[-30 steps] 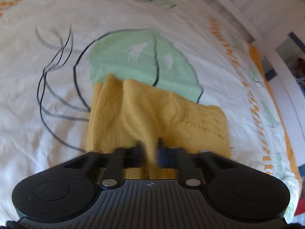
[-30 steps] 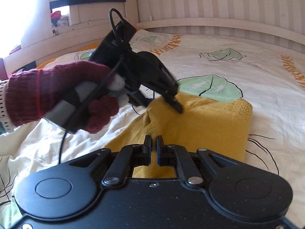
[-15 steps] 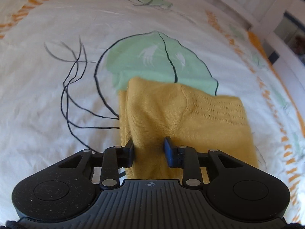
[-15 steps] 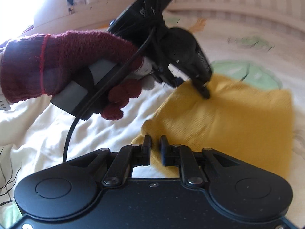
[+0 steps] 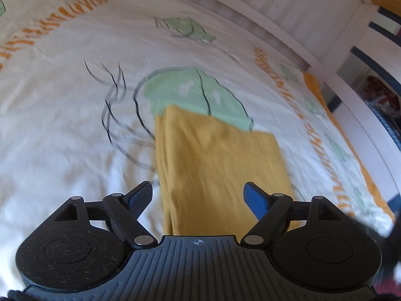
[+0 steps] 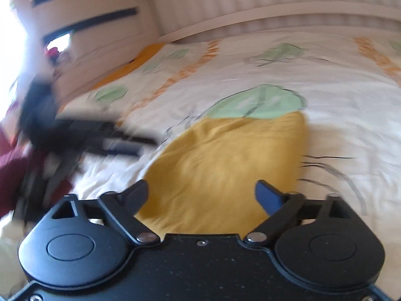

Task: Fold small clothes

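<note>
Both tongs stood wide open and gripped nothing. Left tongs (image 5: 199,195) hovered above the near end of the yellow knit garment (image 5: 215,170), fingers spread to either side of it and not touching the cloth. Right tongs (image 6: 201,195) likewise hung over the garment's near edge, seen from the opposite side, with fingers well apart and the yellow fabric showing between them.

The garment lay folded flat on the bed cover (image 5: 62,125), a white sheet printed with green leaf shapes, thin black lines and orange stripes. Its far end overlapped the lower part of a large green leaf (image 5: 190,92). Layered edges showed along one long side in the left wrist view.

In the right wrist view the left tongs appeared blurred at the left, off the garment and above the sheet, held by a hand in a dark red knit glove (image 6: 11,173). A white slatted bed frame (image 6: 275,2) bordered the mattress behind.
</note>
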A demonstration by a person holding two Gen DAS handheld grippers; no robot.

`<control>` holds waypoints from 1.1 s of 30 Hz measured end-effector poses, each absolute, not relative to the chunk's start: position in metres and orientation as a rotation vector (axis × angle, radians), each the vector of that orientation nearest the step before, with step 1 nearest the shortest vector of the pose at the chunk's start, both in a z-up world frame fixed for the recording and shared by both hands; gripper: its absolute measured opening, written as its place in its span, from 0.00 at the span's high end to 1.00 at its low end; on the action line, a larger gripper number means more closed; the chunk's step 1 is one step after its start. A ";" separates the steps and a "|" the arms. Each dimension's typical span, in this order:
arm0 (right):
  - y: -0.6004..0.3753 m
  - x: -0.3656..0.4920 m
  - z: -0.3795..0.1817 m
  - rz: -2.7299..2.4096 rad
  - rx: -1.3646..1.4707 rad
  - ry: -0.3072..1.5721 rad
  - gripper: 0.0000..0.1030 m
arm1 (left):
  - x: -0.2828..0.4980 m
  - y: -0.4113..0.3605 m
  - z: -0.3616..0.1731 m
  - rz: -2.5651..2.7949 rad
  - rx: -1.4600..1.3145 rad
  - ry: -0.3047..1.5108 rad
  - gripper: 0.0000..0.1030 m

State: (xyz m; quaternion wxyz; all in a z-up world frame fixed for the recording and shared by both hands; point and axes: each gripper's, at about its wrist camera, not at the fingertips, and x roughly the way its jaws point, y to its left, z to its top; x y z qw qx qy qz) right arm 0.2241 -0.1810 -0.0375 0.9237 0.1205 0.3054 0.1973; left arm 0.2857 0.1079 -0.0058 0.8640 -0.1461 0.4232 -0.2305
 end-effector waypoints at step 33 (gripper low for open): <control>-0.255 0.334 -0.102 0.419 0.710 0.827 0.61 | 0.295 0.080 -0.066 -0.651 -0.636 1.042 0.84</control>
